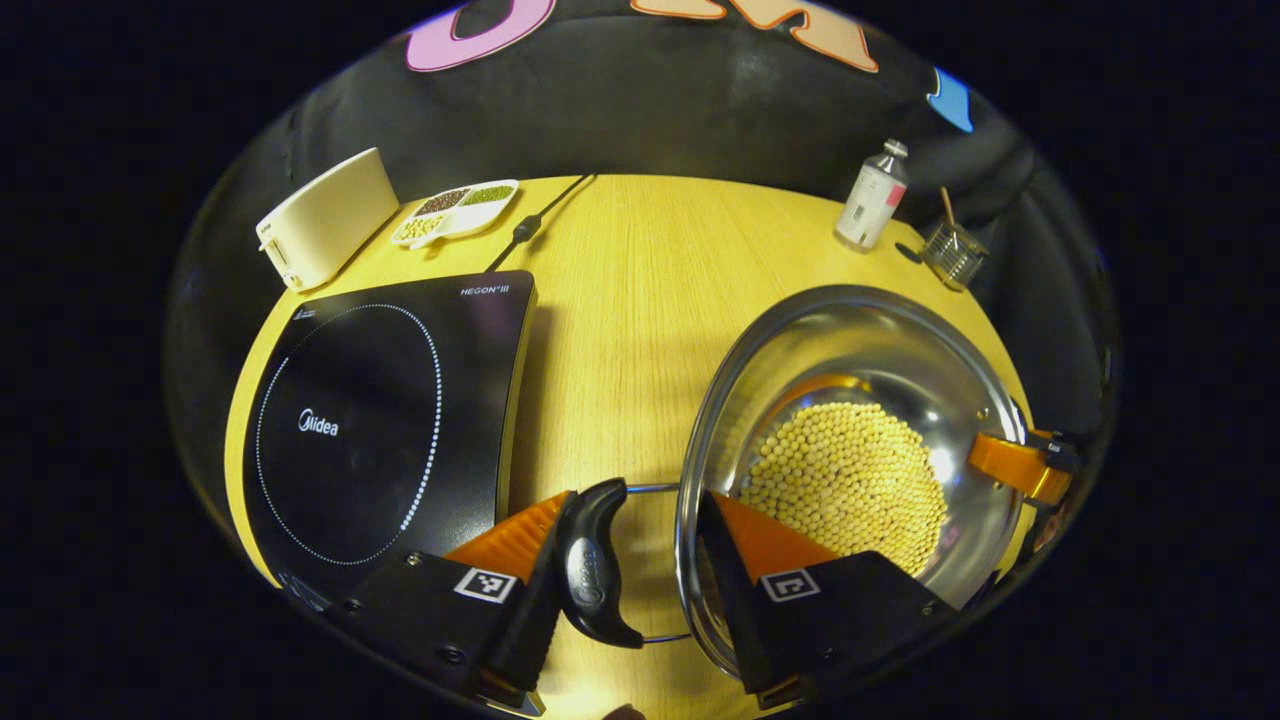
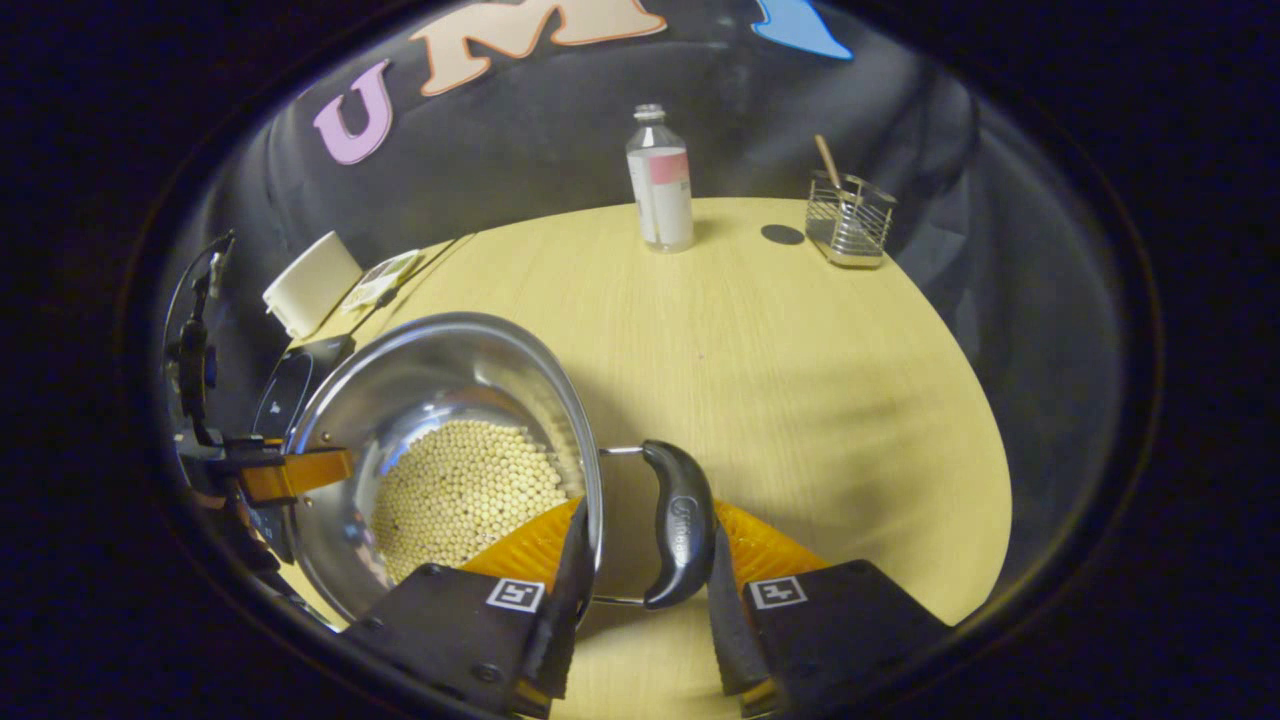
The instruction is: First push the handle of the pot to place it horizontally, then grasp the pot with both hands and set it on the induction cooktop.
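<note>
Grippers straddle both pot handles, jaws open, gripping nothing; next they squeeze, then lift toward the induction cooktop.

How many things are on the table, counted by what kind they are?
Pots, with beans inside: 1
Induction cooktops: 1
Bottles: 1
Wire baskets: 1
Cream boxes: 1
Divided trays of beans: 1
Total: 6
</note>
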`<state>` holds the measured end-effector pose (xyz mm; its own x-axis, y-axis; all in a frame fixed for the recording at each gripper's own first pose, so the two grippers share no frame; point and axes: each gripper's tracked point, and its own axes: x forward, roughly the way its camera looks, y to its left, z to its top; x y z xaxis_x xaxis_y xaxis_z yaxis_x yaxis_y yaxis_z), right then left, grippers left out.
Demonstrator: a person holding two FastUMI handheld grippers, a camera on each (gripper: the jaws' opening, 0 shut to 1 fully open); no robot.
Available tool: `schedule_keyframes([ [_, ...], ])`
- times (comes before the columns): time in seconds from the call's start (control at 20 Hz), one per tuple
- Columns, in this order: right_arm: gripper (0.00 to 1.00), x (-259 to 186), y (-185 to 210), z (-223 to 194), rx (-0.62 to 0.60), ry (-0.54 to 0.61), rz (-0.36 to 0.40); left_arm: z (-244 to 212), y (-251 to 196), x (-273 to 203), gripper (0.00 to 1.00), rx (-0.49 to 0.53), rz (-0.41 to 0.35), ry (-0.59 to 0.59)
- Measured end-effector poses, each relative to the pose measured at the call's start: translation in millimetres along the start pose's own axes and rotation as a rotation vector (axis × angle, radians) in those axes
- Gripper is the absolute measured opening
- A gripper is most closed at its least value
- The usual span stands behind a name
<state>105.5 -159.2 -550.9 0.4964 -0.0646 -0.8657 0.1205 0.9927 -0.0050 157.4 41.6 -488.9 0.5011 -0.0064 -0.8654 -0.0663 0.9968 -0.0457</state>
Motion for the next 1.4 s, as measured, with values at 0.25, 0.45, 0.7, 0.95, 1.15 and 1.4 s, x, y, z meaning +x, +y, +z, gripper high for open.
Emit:
schedule_keyframes([
  [0.25,0.51,-1,0,-2,0.034,-0.007,-0.002,3,0,1,0.66,0.004,-0.042,-0.002],
  [0.45,0.51,-7,-1,-5,0.047,0.003,-0.032,0,-1,-4,0.59,-0.006,-0.059,0.015],
  [0.7,0.51,-21,0,-5,0.079,-0.020,-0.050,11,-3,-14,0.60,0.032,-0.080,-0.010],
  [0.95,0.51,-38,12,3,0.102,-0.047,-0.052,23,5,-34,0.63,0.051,-0.085,-0.036],
  [1.15,0.51,-57,31,9,0.101,-0.079,-0.046,29,19,-57,0.60,0.052,-0.094,-0.073],
  [1.4,0.51,-91,71,17,0.076,-0.119,-0.056,32,50,-92,0.59,0.026,-0.127,-0.109],
])
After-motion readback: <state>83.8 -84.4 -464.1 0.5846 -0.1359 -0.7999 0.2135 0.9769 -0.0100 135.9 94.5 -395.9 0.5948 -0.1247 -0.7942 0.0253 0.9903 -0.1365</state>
